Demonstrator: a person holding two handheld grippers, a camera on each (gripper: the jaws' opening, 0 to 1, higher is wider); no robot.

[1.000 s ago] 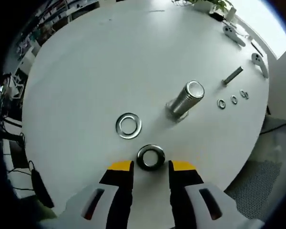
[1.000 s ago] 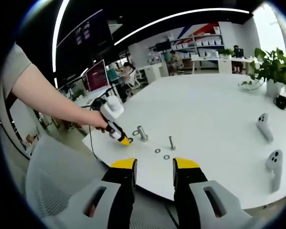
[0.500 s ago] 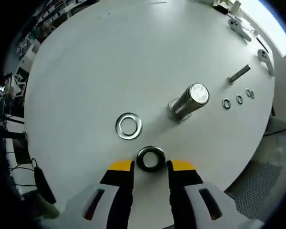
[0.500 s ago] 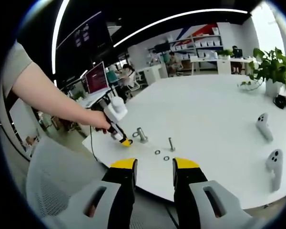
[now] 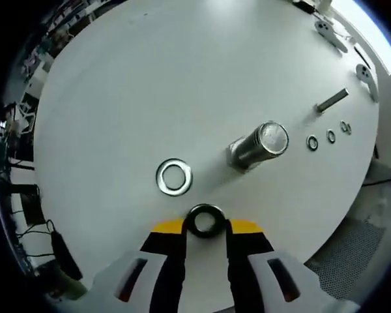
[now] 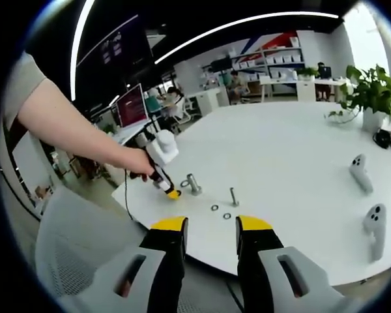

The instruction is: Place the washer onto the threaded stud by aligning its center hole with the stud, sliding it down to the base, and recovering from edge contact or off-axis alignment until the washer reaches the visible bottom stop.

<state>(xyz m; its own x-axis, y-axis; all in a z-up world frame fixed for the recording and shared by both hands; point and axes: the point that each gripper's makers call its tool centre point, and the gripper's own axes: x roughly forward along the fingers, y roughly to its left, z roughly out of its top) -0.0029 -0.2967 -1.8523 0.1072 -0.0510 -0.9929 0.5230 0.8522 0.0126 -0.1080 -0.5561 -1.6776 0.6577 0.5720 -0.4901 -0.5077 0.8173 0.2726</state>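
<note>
Our left gripper (image 5: 204, 227) has its jaws apart around the dark washer (image 5: 204, 220), flat on the bench (image 5: 150, 78) near the threaded stud (image 5: 259, 145). Pinching a thin ring could flip it. Our right gripper (image 6: 210, 227) hangs parted, empty.

On the round white table (image 5: 150, 78), a dark metal washer (image 5: 204, 220) lies between the left gripper (image 5: 204, 228) tips; a silver flat washer (image 5: 174, 177) lies beyond-left, the upright threaded steel stud (image 5: 259, 145) beyond-right.
</note>
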